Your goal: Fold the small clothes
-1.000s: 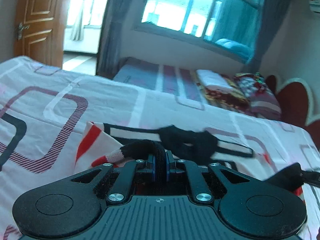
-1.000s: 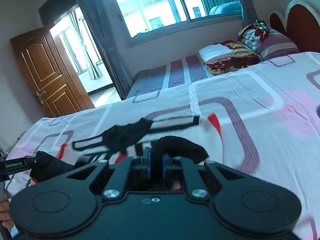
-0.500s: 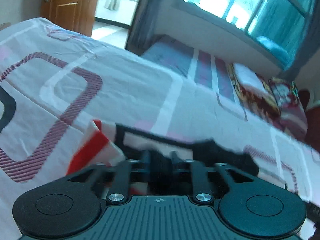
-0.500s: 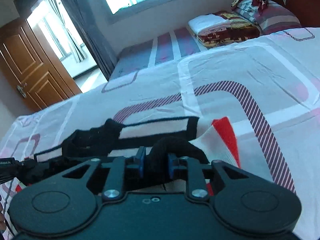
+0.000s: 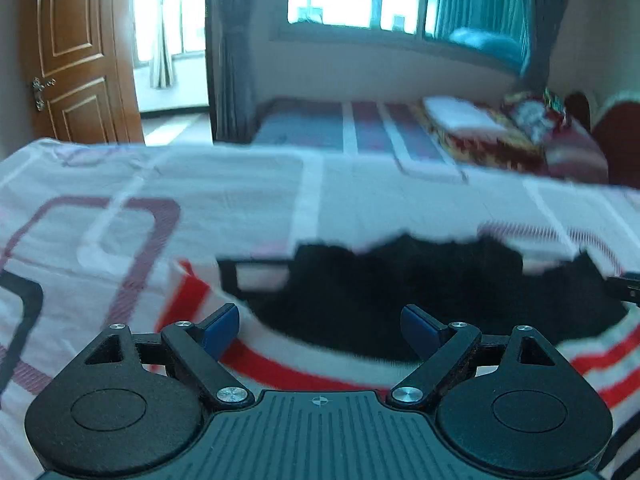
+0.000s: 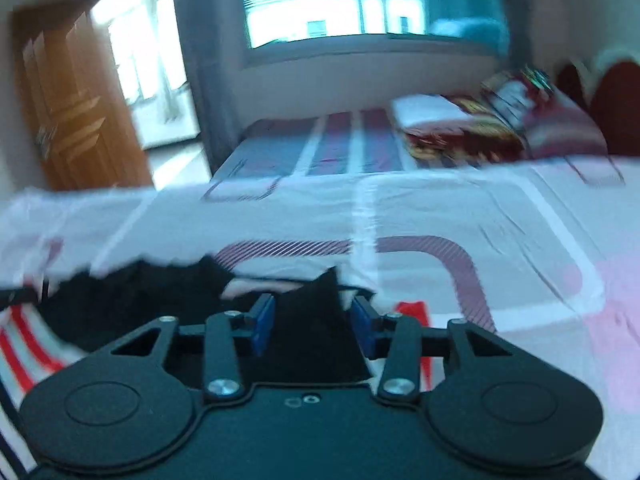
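Garment: small black, white and red striped piece [image 5: 400, 300] lies on the patterned bed sheet [image 5: 240, 208], lower centre of both views.
Left tool [image 5: 320, 322]: fingers spread wide apart, holding nothing; black fabric sits just ahead, between them.
Right tool [image 6: 314, 326]: fingers partly apart; a peak of black cloth [image 6: 316, 312] stands between them, contact not determinable.
Key relation: garment's long axis runs left to right across both tools; both equally near.
Obscured: motion blur; near edge cut off by tool bodies; garment type unclear.
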A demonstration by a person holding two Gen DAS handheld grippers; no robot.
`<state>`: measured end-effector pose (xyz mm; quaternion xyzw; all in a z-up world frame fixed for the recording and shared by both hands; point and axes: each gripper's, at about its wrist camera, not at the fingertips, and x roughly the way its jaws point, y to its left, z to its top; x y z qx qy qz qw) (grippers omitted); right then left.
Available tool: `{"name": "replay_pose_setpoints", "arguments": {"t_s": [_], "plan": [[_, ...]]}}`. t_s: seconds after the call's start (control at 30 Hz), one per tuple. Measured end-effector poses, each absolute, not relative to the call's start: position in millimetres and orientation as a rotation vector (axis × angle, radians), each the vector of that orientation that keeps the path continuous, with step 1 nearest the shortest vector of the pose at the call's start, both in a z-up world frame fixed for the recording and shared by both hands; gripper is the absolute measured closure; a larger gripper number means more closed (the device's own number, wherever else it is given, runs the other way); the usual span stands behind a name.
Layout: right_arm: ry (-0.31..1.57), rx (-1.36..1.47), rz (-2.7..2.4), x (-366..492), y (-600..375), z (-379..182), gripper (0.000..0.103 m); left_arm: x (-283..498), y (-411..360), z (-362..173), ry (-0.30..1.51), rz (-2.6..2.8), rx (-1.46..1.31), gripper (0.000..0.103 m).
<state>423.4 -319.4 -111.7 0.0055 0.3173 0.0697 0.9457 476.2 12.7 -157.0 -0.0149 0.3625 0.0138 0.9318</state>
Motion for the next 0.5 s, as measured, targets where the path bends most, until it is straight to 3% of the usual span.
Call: {"name": "replay_pose_setpoints", "arguments": {"t_s": [0.2, 0.5], "plan": [[0.735, -0.188, 0.098, 427.5, -300.3, -149.3, 0.059, 456.5, 22.5, -176.9, 0.792, 0.071, 0.029, 0.015], [0.699, -0.103, 0.166, 387.3, -273.3, -121.0, 0.059, 419.9, 8.8, -152.8, 0.802, 0.048, -0.022, 0.015]]}}
